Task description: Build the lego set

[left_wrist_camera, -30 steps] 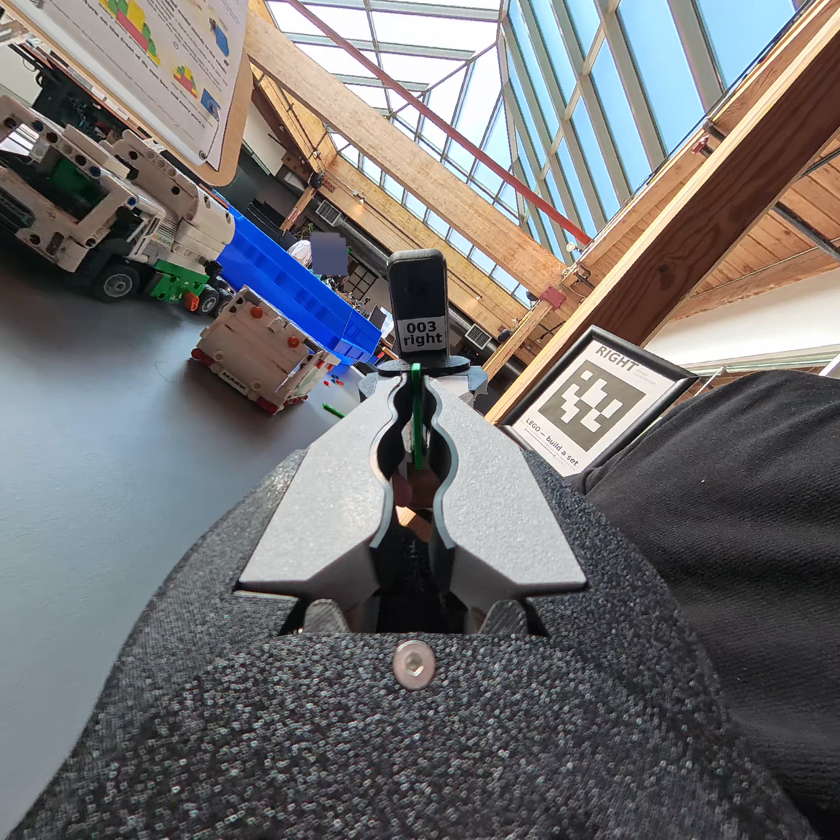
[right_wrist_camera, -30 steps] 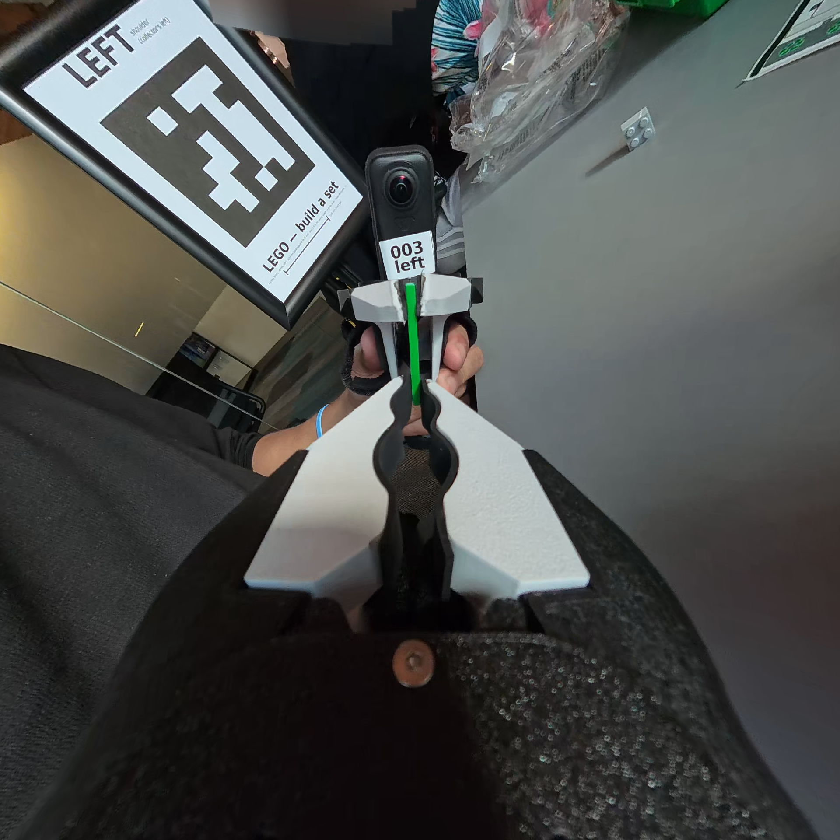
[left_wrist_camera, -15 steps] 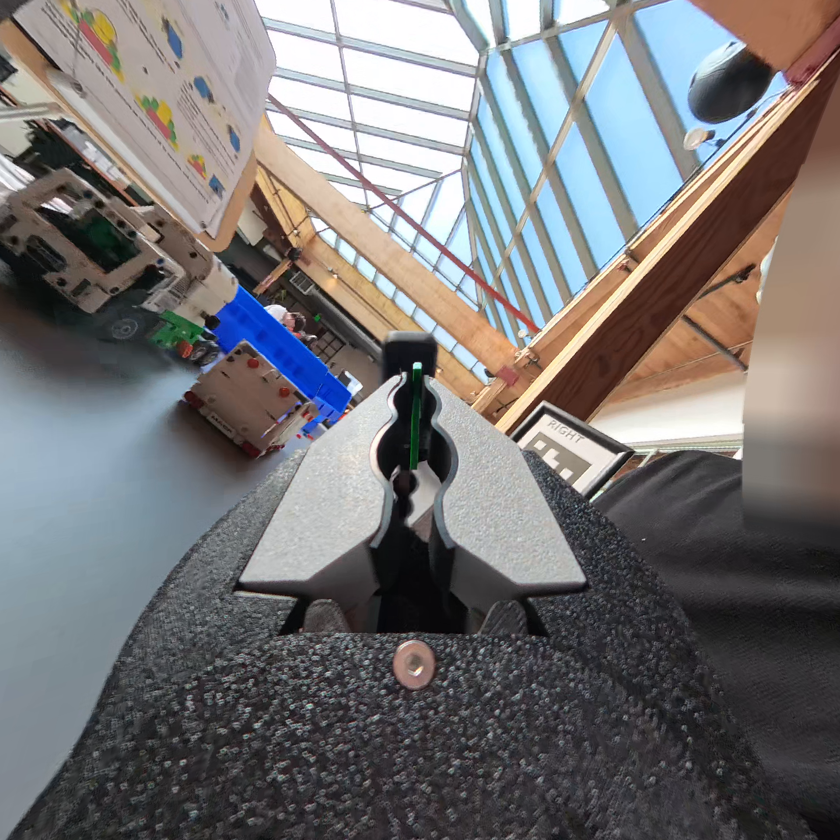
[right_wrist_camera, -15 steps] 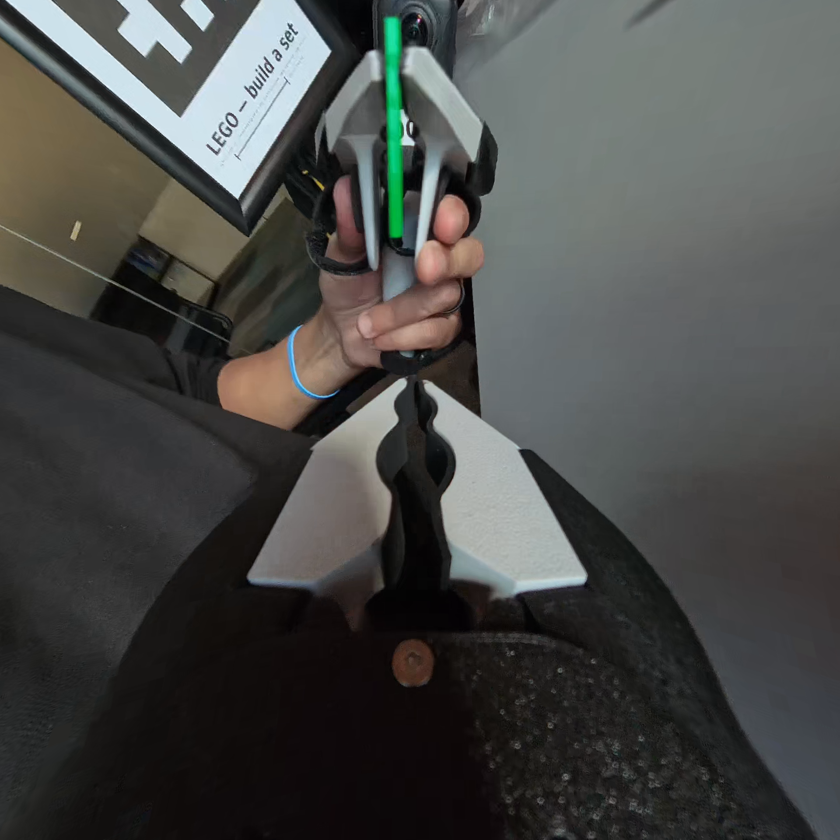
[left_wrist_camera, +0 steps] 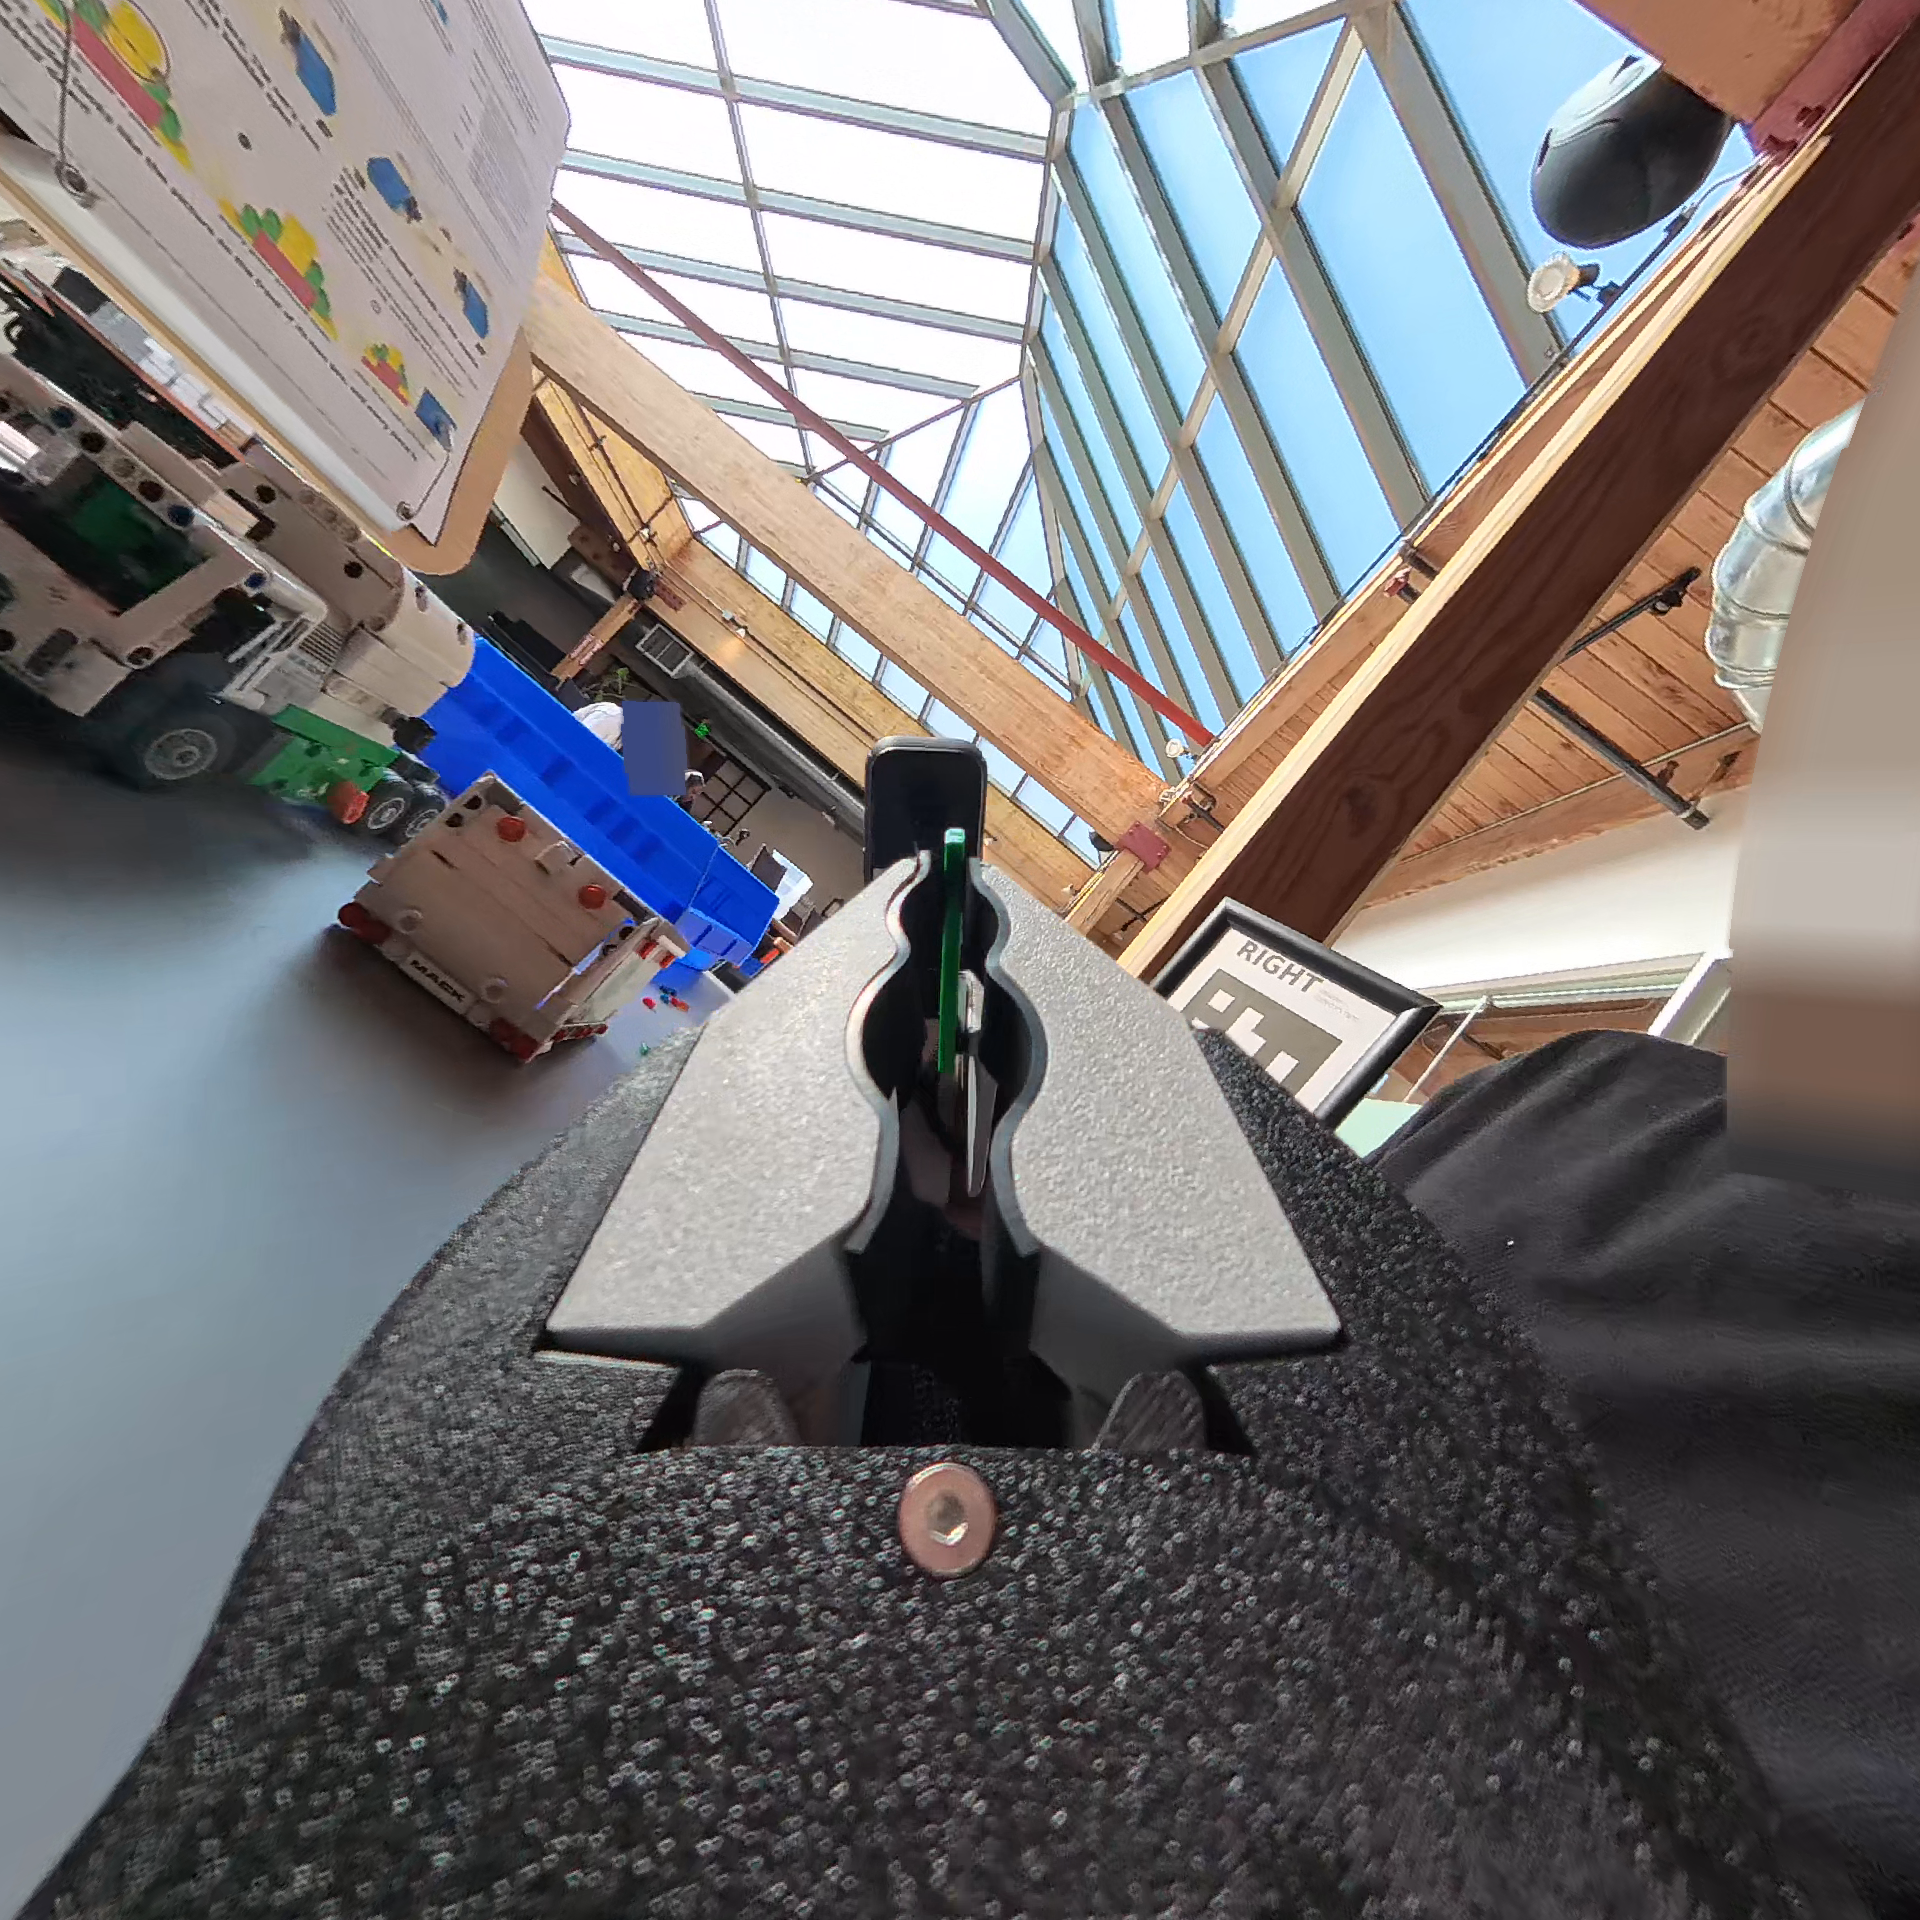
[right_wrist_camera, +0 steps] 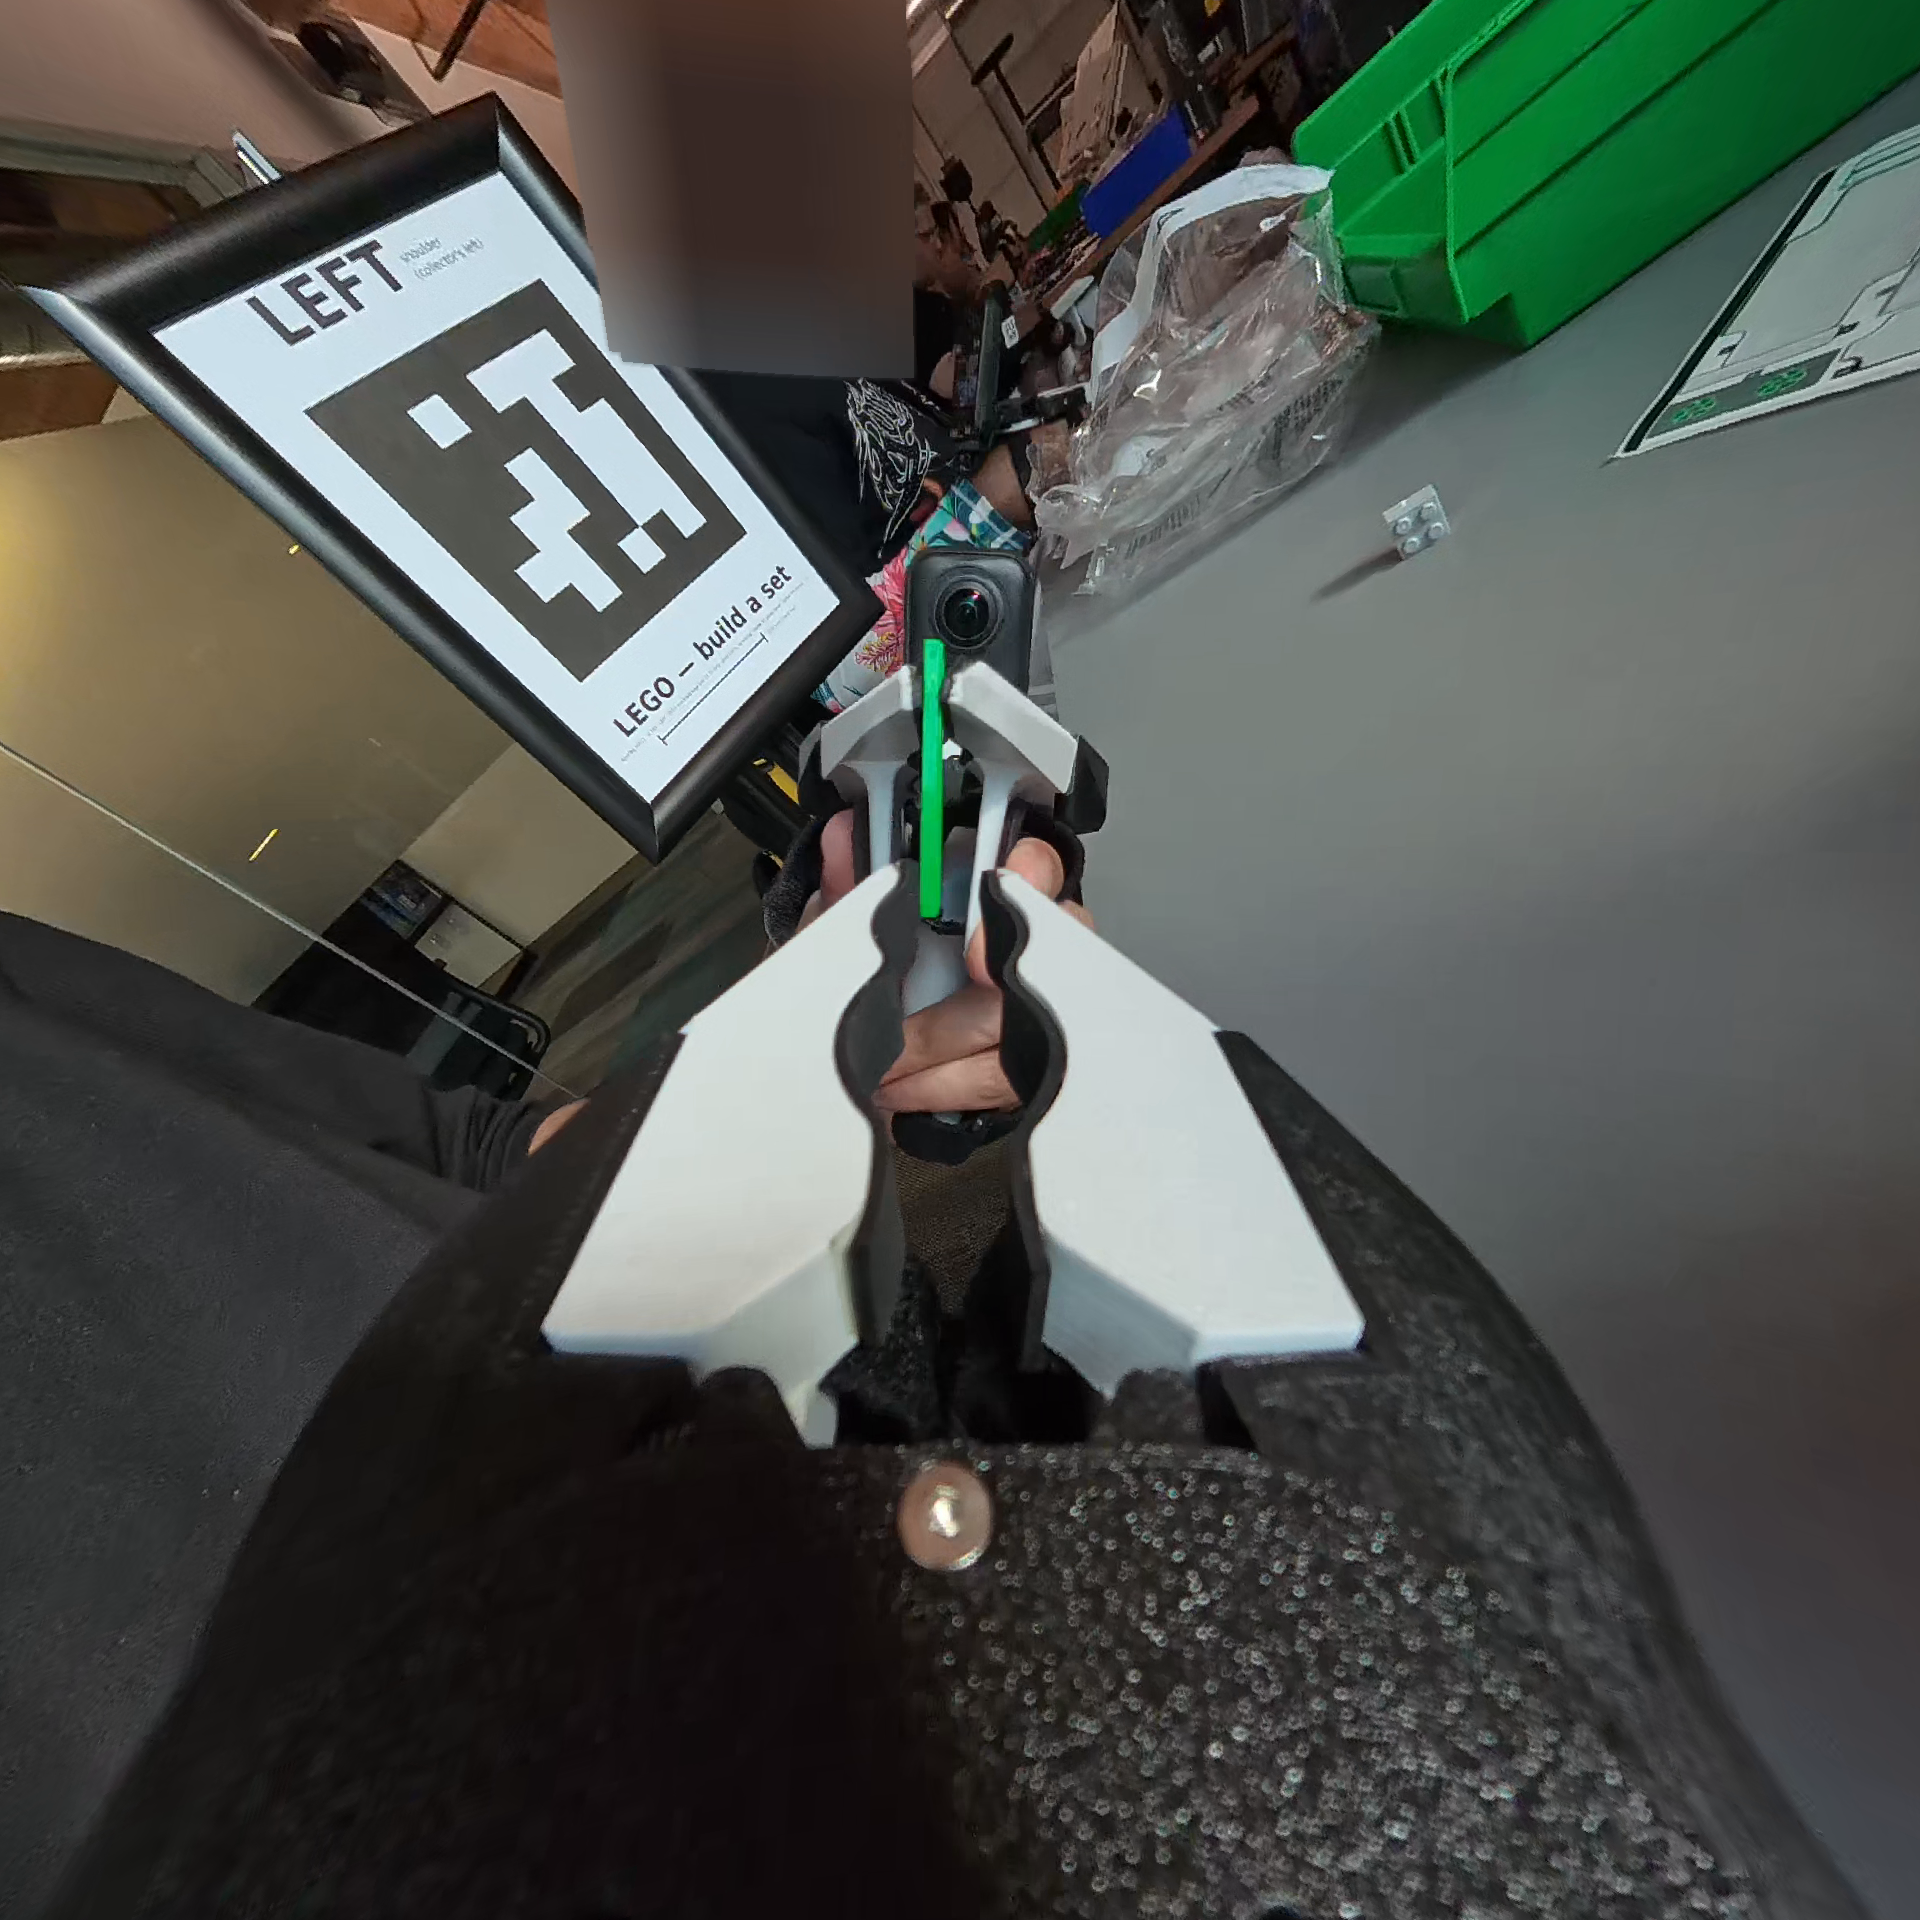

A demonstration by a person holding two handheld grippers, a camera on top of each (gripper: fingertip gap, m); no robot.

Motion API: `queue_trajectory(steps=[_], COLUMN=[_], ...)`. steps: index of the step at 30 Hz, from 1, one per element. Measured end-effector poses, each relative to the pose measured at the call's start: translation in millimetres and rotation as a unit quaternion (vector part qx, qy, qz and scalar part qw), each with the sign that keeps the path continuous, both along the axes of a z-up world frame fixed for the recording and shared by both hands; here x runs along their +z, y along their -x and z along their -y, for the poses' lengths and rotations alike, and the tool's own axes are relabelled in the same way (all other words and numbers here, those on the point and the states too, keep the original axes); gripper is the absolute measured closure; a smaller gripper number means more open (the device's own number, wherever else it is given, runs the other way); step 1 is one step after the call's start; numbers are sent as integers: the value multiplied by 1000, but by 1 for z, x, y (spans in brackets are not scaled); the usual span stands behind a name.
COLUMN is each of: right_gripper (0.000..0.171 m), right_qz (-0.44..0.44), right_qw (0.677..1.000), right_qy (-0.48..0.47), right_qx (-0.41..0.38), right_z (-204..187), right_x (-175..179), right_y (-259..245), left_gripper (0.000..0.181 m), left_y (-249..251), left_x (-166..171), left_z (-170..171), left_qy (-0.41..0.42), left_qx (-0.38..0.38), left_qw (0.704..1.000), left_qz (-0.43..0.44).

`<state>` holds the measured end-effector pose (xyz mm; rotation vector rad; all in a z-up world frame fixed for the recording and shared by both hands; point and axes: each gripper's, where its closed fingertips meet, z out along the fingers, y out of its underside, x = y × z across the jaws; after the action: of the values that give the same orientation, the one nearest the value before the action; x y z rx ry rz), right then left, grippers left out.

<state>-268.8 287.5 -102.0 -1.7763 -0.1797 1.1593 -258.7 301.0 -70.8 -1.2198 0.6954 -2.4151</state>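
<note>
My left gripper (left_wrist_camera: 948,868) is shut on a thin green Lego piece (left_wrist_camera: 951,935), held edge-on between its dark fingers. The two grippers face each other above the grey table. In the right wrist view the left gripper (right_wrist_camera: 935,707) shows farther off in a person's hand, with the green piece (right_wrist_camera: 932,790) clamped in it. The piece's lower end reaches down between the tips of my right gripper (right_wrist_camera: 940,888). The right gripper's white jaws stand slightly apart and do not press on the piece.
A white Lego truck (left_wrist_camera: 156,623), a white Lego box body (left_wrist_camera: 499,935), a blue bin (left_wrist_camera: 582,790) and an instruction board (left_wrist_camera: 291,208) stand to the left. Plastic bags (right_wrist_camera: 1195,384), green bins (right_wrist_camera: 1558,156), a printed sheet (right_wrist_camera: 1787,312) and a small grey plate (right_wrist_camera: 1415,523) lie on the table (right_wrist_camera: 1455,935). The tips of both grippers are at nearly the same place.
The left gripper pulled the green piece up and away from the right gripper, then came back so the piece's end is between the right fingertips. The right jaws have opened a little.
</note>
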Motion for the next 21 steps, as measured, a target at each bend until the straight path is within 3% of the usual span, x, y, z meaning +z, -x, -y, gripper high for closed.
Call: queue_trajectory(steps=[2,14,21], right_gripper=[169,169,169], right_qz=[-3,33,96], right_qw=[1000,998,995], right_qy=[-8,44,4], right_qx=[3,38,16], right_z=[4,21,28], right_x=[2,-16,-9], right_y=[0,-12,-34], left_gripper=[180,180,181], left_y=[-2,-10,-17], left_x=[0,-17,-20], left_z=[4,12,20], left_qy=[-9,-90,-136], left_qx=[1,8,8], left_qw=[1000,994,987], left_qz=[-4,-68,-89])
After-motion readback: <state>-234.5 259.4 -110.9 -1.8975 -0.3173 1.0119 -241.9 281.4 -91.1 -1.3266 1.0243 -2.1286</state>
